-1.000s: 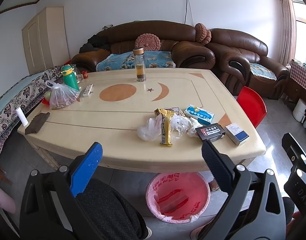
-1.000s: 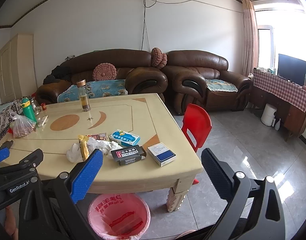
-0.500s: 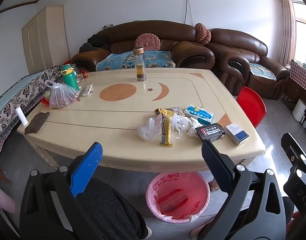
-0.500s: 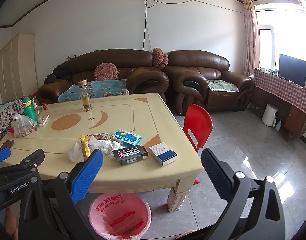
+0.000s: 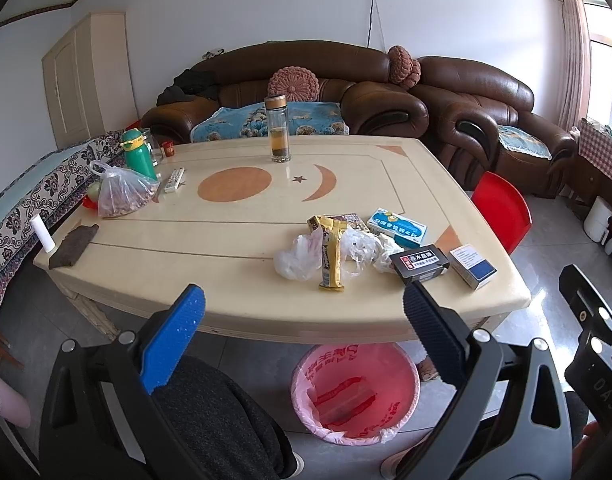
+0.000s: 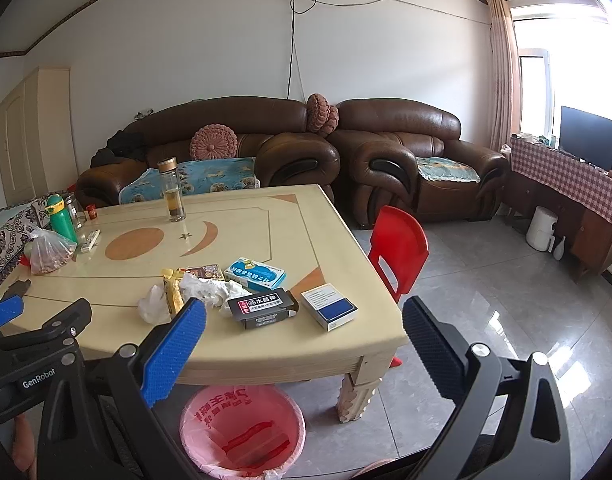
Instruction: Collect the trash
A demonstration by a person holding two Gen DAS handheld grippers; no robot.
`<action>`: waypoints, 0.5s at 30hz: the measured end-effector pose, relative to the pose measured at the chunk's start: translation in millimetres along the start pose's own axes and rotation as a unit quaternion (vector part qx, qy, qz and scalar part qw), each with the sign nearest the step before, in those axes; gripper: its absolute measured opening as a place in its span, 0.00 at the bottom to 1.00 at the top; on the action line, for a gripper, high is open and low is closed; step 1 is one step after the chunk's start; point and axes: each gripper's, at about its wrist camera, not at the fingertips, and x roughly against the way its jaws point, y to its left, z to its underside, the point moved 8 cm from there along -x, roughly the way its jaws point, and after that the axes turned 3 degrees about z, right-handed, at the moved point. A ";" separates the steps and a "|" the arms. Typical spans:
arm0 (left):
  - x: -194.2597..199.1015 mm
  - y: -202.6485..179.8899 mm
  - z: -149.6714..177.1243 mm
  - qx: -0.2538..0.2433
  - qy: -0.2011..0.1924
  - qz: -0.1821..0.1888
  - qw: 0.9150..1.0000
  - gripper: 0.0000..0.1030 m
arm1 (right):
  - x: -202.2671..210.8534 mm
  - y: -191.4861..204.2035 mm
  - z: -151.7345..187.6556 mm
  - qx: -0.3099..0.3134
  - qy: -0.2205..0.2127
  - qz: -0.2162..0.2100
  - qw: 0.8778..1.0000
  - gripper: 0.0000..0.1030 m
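While both tools are held back from the table, nothing is gripped: the left gripper is spread wide and empty, and the right gripper is likewise parted with nothing between its jaws. The trash is clustered near the table's front edge: crumpled white plastic, a gold snack wrapper and boxes beside them. The pink-lined bin is seen on the floor below that edge. The approach is judged not yet begun; a reach forward and down onto the wrapper is called for next.
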 end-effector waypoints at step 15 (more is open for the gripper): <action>0.3 -0.2 -0.3 -0.001 0.000 0.000 1.000 0.94 | -1.6 1.7 2.2 0.000 0.002 -0.002 1.000 0.94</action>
